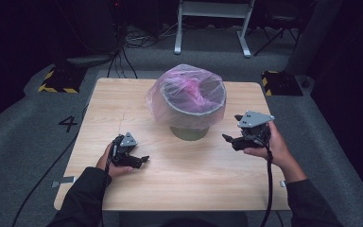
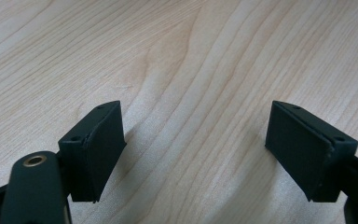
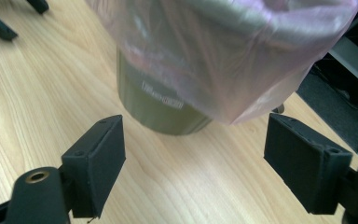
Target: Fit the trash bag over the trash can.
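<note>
- High view: a light wood tabletop (image 1: 123,94) stands on grey carpet. A grey-green bin (image 1: 189,127) sits upright near the middle of the tabletop, slightly toward its far edge.
- High view: a translucent pink bag (image 1: 184,92) lines the bin. Its top is folded out over the rim and hangs down the outer wall on every visible side; the lower part of the bin is bare.
- High view: the left tool (image 1: 141,160) is held in the person's left hand (image 1: 108,161), low over the tabletop at the near left of the bin and well apart from it. Its jaws point to the right.
- High view: the right tool (image 1: 230,139) is held in the right hand (image 1: 272,146), just to the right of the bin base. Its jaws point left toward the bin without touching it. A black cable (image 1: 268,184) trails from it toward the near edge.
- High view: dark sleeves (image 1: 82,201) cover both forearms. A painted "4" (image 1: 68,124) marks the carpet left of the tabletop.
- Left gripper view: the left tool (image 2: 193,144) has its jaws set wide apart, with nothing between them. Bare wood grain of the tabletop (image 2: 191,56) lies below and ahead.
- Right gripper view: the right tool (image 3: 193,149) also has its jaws set wide apart and empty. The bin (image 3: 158,105) stands ahead, near the jaws but clear of them. The bag (image 3: 223,51) hangs over its upper part, and a pale label on the bare wall is too blurred to read.
</note>
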`<state>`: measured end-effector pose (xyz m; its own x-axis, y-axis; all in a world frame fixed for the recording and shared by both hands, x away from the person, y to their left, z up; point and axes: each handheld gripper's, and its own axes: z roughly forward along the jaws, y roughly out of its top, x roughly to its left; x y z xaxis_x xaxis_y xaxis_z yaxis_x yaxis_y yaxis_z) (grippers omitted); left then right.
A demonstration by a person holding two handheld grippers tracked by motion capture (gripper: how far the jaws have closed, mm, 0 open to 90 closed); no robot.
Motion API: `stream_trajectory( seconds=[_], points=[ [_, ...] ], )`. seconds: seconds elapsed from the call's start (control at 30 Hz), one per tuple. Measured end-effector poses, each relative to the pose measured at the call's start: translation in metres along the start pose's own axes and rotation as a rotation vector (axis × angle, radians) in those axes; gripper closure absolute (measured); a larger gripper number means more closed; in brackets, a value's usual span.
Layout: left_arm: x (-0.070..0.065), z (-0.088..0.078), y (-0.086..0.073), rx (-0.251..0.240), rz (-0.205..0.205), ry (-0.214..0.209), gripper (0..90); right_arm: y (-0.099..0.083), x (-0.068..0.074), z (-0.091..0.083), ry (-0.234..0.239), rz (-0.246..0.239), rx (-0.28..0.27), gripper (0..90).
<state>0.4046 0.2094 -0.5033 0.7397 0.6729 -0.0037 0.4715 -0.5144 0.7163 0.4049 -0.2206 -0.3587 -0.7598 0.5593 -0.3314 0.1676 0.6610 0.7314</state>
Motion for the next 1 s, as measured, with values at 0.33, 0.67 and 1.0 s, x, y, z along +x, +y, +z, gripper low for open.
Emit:
stream_trajectory(
  seconds=[0.33, 0.67, 1.0],
  points=[
    [0.0, 0.0, 0.0, 0.001, 0.0, -0.001, 19.4, -0.025, 0.008, 0.008, 0.002, 0.009, 0.041, 20.8],
    [0.0, 0.0, 0.0, 0.0, 0.0, 0.0, 19.4, -0.059, 0.019, 0.023, -0.004, 0.005, 0.12, 20.8],
    [0.0, 0.0, 0.0, 0.0, -0.001, -0.001, 19.4, -0.1, 0.026, 0.035, 0.001, 0.035, 0.181, 20.7]
  ],
)
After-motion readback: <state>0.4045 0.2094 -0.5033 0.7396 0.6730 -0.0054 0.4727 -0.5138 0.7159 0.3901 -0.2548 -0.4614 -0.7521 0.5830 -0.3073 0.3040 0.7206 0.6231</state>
